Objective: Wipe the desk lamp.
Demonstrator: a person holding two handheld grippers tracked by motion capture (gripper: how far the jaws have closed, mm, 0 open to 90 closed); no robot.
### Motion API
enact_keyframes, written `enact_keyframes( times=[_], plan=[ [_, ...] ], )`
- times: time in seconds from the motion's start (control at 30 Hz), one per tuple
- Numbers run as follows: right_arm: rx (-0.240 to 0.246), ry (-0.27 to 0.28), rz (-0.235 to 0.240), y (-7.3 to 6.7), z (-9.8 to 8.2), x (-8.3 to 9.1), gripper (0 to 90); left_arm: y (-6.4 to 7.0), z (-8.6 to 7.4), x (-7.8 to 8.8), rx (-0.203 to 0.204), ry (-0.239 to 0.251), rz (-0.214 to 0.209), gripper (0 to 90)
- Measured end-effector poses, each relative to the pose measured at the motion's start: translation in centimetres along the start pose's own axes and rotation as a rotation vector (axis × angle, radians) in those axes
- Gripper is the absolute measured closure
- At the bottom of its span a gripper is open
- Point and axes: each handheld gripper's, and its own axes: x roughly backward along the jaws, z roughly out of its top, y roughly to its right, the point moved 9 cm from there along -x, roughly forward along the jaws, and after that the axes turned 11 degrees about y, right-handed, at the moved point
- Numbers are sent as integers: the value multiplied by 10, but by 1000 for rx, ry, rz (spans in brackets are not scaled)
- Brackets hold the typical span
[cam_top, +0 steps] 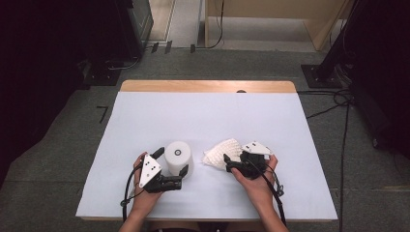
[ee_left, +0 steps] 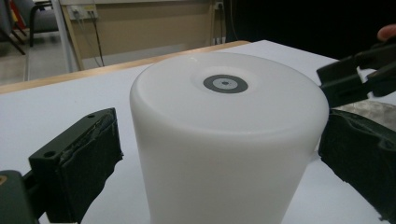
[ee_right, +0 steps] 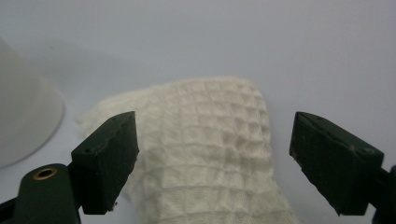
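Note:
A white cylinder [cam_top: 178,155] with a grey ring mark on its top [ee_left: 225,84] stands upright on the white table [cam_top: 203,116]. My left gripper [cam_top: 171,161] straddles it. In the left gripper view [ee_left: 219,154] a strip of table shows between the left pad [ee_left: 88,154] and the cylinder's wall, while the right pad [ee_left: 359,158] sits right against it. A cream waffle-weave cloth [cam_top: 220,152] lies crumpled to the cylinder's right. My right gripper [cam_top: 227,163] hovers open at the cloth's near edge, its jaws [ee_right: 212,128] spread wide over the cloth [ee_right: 210,149] without touching it.
The table's wooden far edge [cam_top: 208,86] borders grey floor with cables [cam_top: 333,104] and stand bases. The cylinder's wall [ee_right: 23,121] curves in at the left of the right gripper view. The right gripper [ee_left: 355,77] shows behind the cylinder in the left gripper view.

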Motion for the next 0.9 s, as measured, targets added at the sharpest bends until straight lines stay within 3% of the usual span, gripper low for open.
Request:
enact_keyframes(
  times=[0.17,0.3,0.5,0.6,0.9],
  plan=[
    [-8,-94,-5,7,-24,-14,138,-1,-2,-1,4,-7,2,0],
    [-17,-138,-15,8,-35,-19,115,-1,-2,-1,3,-7,1,0],
    [-7,-145,-36,8,-37,-17,146,-2,-1,1,3,-6,3,0],
    [0,-135,-29,5,-37,-13,265,-2,-1,1,9,-5,5,0],
    [-24,-109,93,-2,-36,-5,700,-2,0,1,12,-5,4,0]
  ],
)
